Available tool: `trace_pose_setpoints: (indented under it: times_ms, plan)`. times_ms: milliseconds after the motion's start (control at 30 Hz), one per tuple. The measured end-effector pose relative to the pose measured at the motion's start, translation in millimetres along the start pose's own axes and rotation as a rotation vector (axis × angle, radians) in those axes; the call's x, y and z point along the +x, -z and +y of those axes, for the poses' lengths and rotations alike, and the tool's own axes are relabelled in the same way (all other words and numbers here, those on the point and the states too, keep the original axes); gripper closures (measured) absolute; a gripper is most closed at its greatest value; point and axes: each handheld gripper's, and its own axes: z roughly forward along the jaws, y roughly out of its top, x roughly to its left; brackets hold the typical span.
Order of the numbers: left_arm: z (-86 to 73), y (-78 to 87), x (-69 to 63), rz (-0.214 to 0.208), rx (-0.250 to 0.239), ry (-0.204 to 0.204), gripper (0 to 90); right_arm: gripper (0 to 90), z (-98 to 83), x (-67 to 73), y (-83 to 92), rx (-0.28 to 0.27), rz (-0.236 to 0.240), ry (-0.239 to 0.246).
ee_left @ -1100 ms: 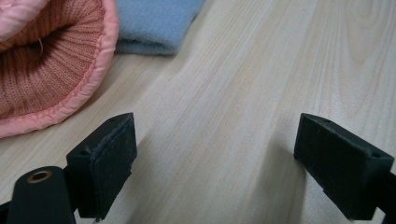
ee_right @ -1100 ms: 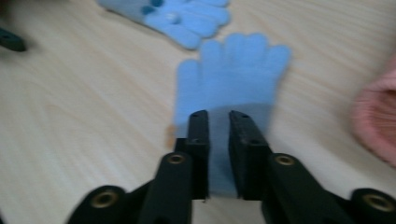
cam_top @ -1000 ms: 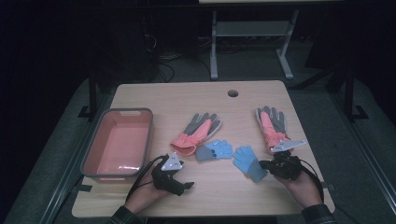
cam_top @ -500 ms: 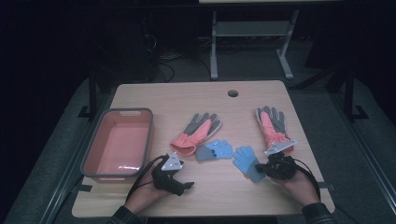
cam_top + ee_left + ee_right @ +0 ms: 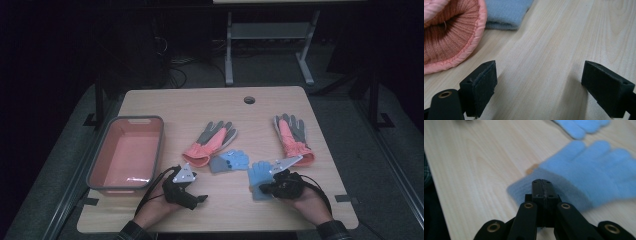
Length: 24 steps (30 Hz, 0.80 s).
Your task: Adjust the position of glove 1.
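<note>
Hovering closed right hand-held gripper [image 5: 543, 185] at unlabelled blue glove [image 5: 594, 170] cuff

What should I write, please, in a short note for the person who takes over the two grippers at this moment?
Left gripper: open, over bare table, beside the orange glove's cuff.
Right gripper: jaws shut, tips at the cuff of the near blue glove; whether it pinches the fabric is unclear.
Second blue glove lies beside the left orange-grey glove; another orange-grey glove lies at the right.
Pink bin is empty: no glove is stowed yet.
</note>
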Motion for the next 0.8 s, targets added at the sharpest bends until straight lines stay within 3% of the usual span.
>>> trace_pose_setpoints:
  times_ms: [533,800]
  plan:
    - [0.0,0.0,-0.1,0.001,-0.001,0.001,12.5,90.0,25.4,27.1,-29.0,-0.007,0.098,0.082]
    - [0.5,-0.1,0.1,0.001,0.004,-0.006,12.5,90.0,33.3,36.4,-39.0,-0.014,0.119,0.109]
